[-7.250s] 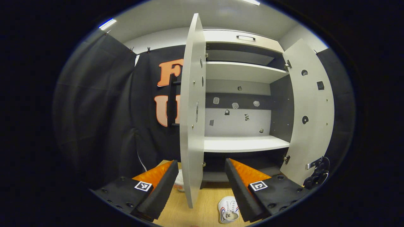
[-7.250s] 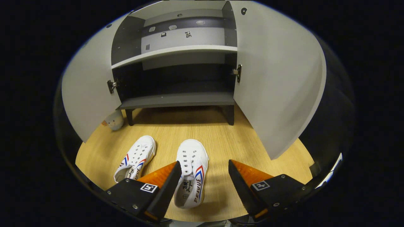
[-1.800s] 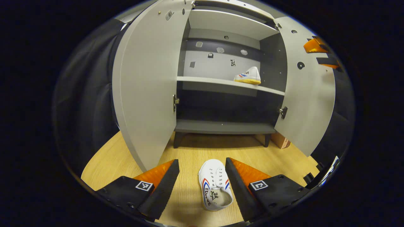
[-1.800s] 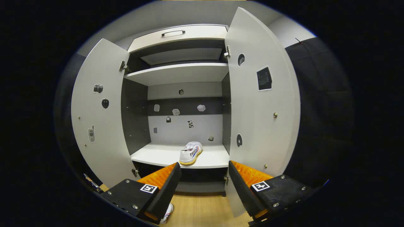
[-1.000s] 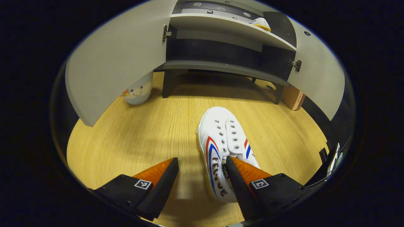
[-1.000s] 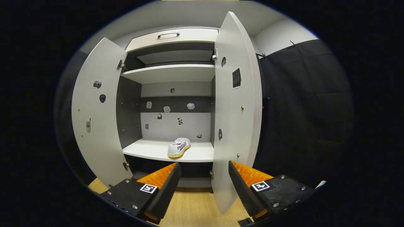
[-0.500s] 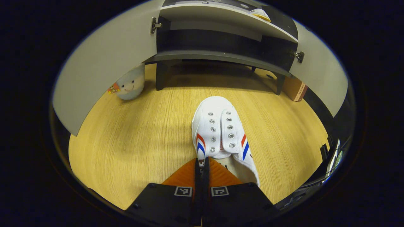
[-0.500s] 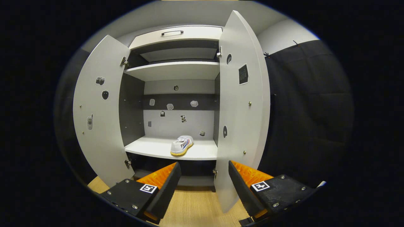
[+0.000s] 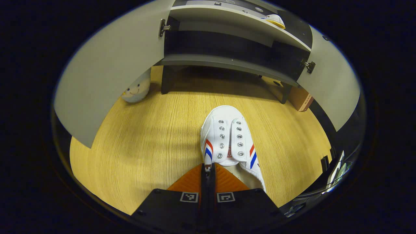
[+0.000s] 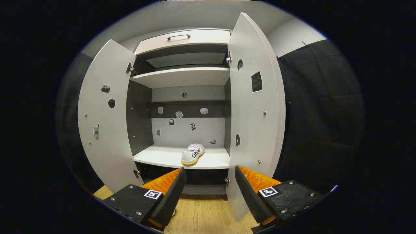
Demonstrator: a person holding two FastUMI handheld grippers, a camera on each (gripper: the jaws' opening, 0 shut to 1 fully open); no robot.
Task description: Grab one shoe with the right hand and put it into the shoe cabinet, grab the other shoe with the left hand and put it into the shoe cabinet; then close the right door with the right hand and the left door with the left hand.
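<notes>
I have the shoe cabinet (image 10: 182, 78) standing on the wooden floor (image 9: 139, 136) with its left door (image 10: 104, 123) and right door (image 10: 255, 120) both swung open. One white shoe (image 10: 192, 154) sits on the middle shelf (image 10: 156, 157), toward its right side. The other shoe (image 9: 227, 139) lies on the floor in front of the cabinet, toe toward it. My left gripper (image 9: 208, 167) has its fingers pinched on that shoe's collar edge; my right gripper (image 10: 209, 177) hangs with fingers wide, holding nothing

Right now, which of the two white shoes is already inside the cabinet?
The shoe on the white middle shelf; the other shoe lies on the wooden floor.
</notes>
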